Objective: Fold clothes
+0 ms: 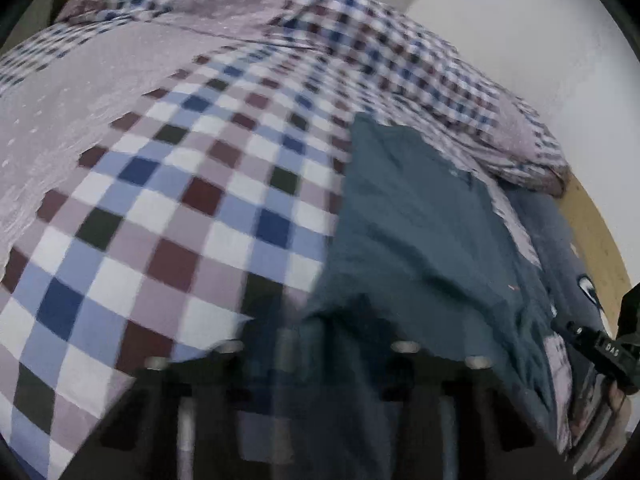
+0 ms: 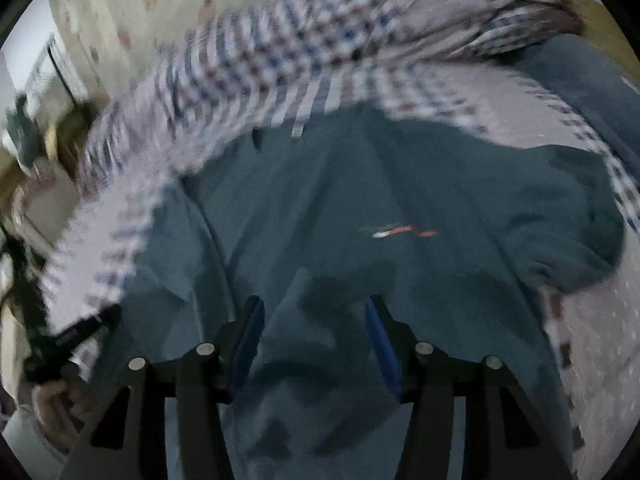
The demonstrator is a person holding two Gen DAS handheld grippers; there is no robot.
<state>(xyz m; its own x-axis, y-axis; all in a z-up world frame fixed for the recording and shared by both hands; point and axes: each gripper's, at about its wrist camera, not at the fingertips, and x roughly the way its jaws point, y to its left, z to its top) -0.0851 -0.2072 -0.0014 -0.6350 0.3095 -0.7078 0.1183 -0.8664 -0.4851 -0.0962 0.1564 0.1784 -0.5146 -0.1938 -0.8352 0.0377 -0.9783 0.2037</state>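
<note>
While both claws hang low over a bed, a teal garment lies spread beneath them, not yet a neat fold.

Nearest in the right wrist view, the right claw [image 2: 314, 320] stands with its blue-padded fingers [image 2: 248, 340] well apart, gripping nothing, and the teal garment [image 2: 360, 200] fills the gap between them and runs up to mid-frame, creased and loosely spread. At the bottom of the left wrist view the left claw [image 1: 316, 360] is blurred and half hidden by cloth, so I cannot tell its state; the garment's edge lies right at it. Farther up, the checked bedding [image 1: 180, 200] surrounds the garment. By my judgement it is partly laid out, with tidy folding left; a second dark garment [image 1: 560, 240] waits at right.
</note>
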